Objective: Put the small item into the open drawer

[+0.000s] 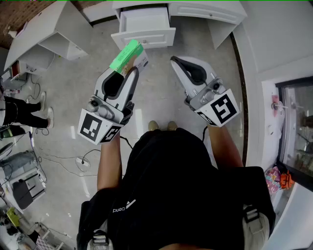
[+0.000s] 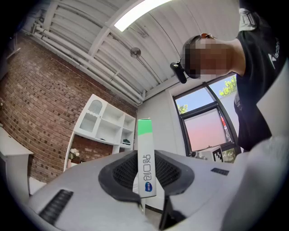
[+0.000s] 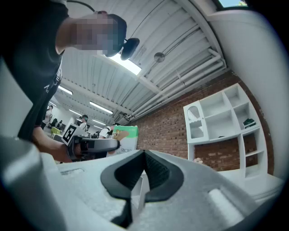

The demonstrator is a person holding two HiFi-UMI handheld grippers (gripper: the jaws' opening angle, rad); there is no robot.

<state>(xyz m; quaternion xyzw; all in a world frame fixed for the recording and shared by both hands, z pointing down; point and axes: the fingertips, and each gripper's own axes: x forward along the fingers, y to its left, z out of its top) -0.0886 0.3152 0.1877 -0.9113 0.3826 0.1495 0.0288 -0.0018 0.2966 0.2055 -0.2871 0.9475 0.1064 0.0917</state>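
One box [image 2: 145,149] sits clamped in left tongs [image 2: 146,180]; right tongs [image 3: 144,158] closed.

The open white wooden drawer [image 1: 146,27] sits at the top centre of the head view, jutting from a white desk [image 1: 205,10]. Just below it in the frame, left of centre, the green-and-white cardboard box [image 1: 128,57] stands between the jaws of the left gripper [image 1: 126,71]. The right gripper [image 1: 175,61] is alongside, right of centre and apart from the box. A white shelf unit [image 1: 44,34] fills the upper left.
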